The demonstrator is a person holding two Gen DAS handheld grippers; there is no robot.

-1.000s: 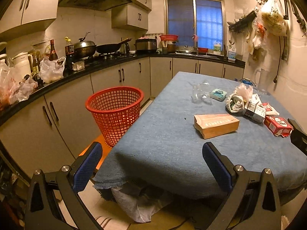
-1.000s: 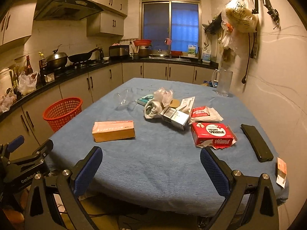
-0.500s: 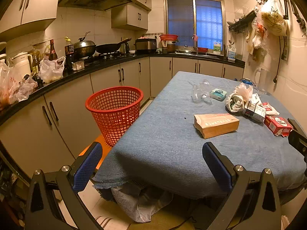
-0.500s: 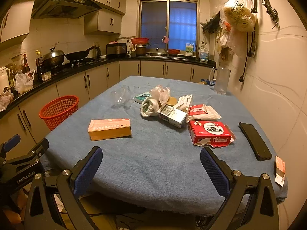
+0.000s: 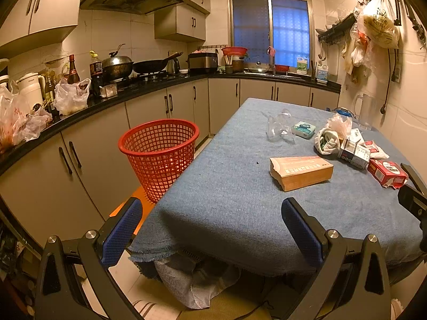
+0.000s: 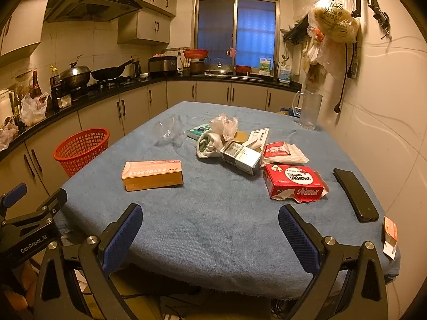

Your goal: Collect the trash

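Trash lies on a blue-clothed table (image 6: 213, 213): a tan and pink carton (image 6: 152, 175) (image 5: 301, 172), a torn red box (image 6: 293, 182) (image 5: 387, 170), a grey and white box (image 6: 241, 158), a red and white packet (image 6: 283, 152), a white wad (image 6: 209, 144), a crumpled clear bag (image 6: 224, 126) and clear plastic (image 6: 169, 130) (image 5: 279, 128). A red mesh basket (image 5: 160, 150) (image 6: 81, 150) stands left of the table. My left gripper (image 5: 212, 226) is open at the table's near left corner. My right gripper (image 6: 210, 228) is open over the near edge, short of all the trash.
A black phone (image 6: 356, 194) and a small orange card (image 6: 389, 233) lie at the table's right edge. A glass pitcher (image 6: 309, 112) stands at the far right. Counters with pots, bottles and bags (image 5: 72, 97) run along the left and back walls.
The right gripper has edged forward and slightly up over the table edge. The left gripper has hardly moved. Both stay open.
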